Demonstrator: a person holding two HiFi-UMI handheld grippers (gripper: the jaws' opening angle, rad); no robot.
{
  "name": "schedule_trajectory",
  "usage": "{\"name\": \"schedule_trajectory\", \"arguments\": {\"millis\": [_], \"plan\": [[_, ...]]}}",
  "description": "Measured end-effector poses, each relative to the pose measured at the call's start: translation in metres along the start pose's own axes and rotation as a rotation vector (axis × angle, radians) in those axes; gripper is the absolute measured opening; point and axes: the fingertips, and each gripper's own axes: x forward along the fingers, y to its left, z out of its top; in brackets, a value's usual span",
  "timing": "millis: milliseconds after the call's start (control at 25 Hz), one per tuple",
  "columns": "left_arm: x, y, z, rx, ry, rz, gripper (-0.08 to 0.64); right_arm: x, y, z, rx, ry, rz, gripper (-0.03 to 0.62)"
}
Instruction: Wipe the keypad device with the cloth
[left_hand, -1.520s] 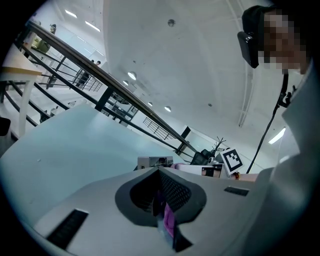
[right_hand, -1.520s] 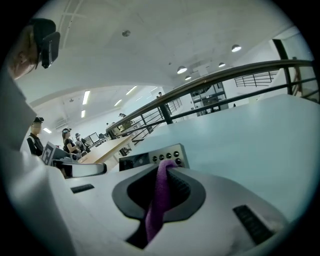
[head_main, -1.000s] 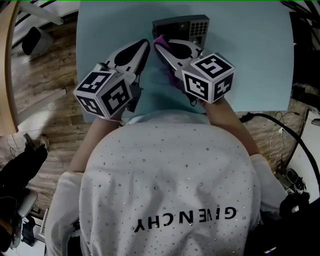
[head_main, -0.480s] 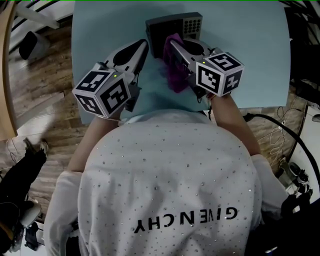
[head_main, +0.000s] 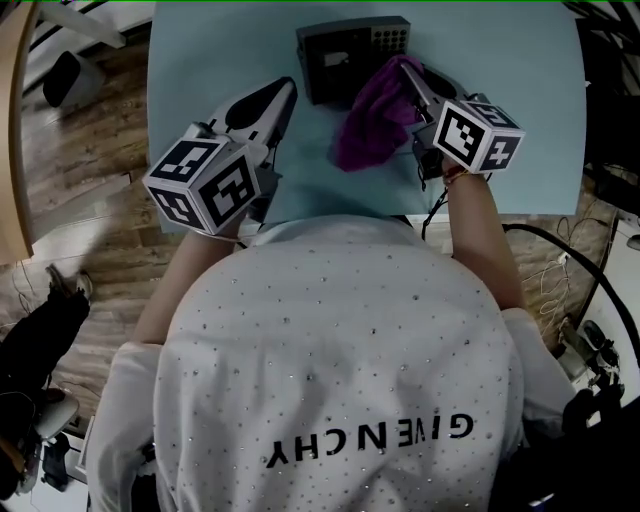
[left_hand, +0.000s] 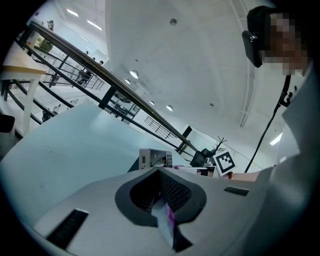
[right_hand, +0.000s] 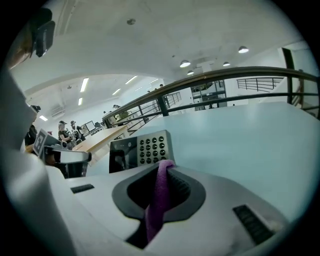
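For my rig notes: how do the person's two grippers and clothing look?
The left gripper and right gripper have pale grey tapered shells with dark ribbed inner faces. Each carries a white cube with black square markers. The person wears a white top with small studs.

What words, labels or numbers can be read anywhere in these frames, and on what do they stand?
"GIVENCHY": on the person's white shirt, upside down in the head view.
Keys on the keypad device: markings too small to read.
On the marker cubes: square patterns only, no words.
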Motion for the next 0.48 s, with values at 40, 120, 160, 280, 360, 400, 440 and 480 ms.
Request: {"name": "schedule_trajectory", "arguments": {"millis": [40,120,160,280,360,400,440,480], "plan": [[-0.003,0.000,0.001,0.000,-0.006,0.004,0.000,-0.002,-0.005,0.000,0.006,-0.007,-0.012,0.014],[-0.009,-0.001,0.002,-0.001,-0.016,0.014,0.001,-0.006,-0.010,0.002,0.015,-0.020,-0.034,0.014],[-0.012,-0.001,0.002,-0.002,-0.020,0.020,0.000,-0.008,-0.010,0.003,0.023,-0.027,-0.043,0.014],[-0.019,0.001,0.001,-0.010,-0.031,0.038,0.000,-0.007,0.000,0.007,0.063,-0.059,-0.053,0.014],[-0.021,0.003,-0.001,-0.017,-0.036,0.046,0.000,-0.001,0.012,0.005,0.091,-0.073,-0.036,0.014],[-0.022,0.004,-0.002,-0.020,-0.037,0.049,0.000,0.002,0.021,0.003,0.105,-0.074,-0.016,0.014],[-0.023,0.006,-0.003,-0.020,-0.039,0.051,0.000,0.007,0.031,0.001,0.116,-0.072,0.010,0.014],[-0.023,0.007,-0.002,-0.019,-0.040,0.054,0.000,0.012,0.042,-0.001,0.123,-0.067,0.039,0.014]]}}
